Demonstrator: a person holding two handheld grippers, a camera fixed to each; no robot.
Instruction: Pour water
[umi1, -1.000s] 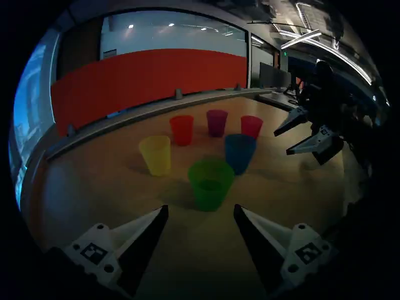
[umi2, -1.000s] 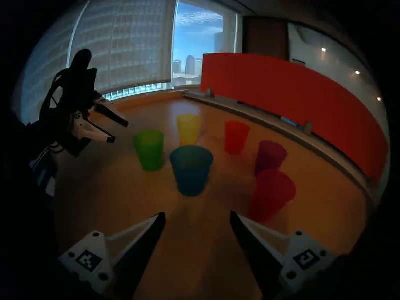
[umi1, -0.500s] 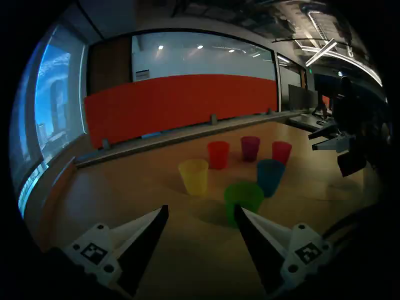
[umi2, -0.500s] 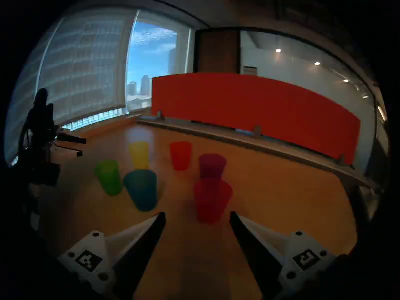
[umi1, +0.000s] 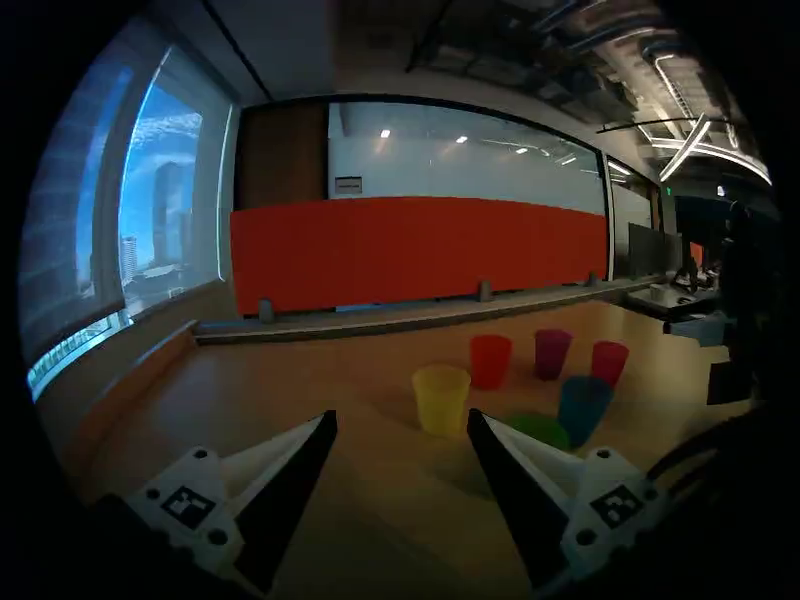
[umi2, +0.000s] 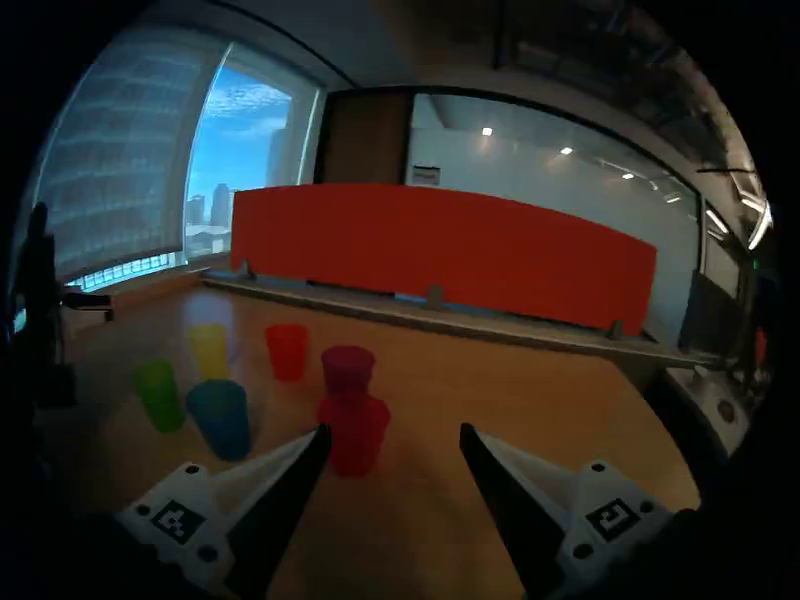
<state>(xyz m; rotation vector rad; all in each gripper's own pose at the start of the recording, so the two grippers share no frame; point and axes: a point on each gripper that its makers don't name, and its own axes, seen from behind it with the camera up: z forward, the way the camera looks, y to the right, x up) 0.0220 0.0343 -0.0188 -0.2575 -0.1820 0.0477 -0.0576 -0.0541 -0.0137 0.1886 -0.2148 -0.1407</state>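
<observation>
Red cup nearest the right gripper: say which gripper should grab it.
Right, most likely. The red cup stands just ahead of the open right gripper, close by one finger. In the left gripper view it sits far off to the right, beyond the blue cup.

right tongs (umi2: 393, 430) spread, empty | red cup (umi2: 350, 436) just ahead on table (umi2: 500, 400)

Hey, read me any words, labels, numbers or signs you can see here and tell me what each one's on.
Wall sign above the red panel: too small to read.
Coded markers on the left gripper and right gripper: patterns, no words.
Yellow cup: no print visible.
</observation>
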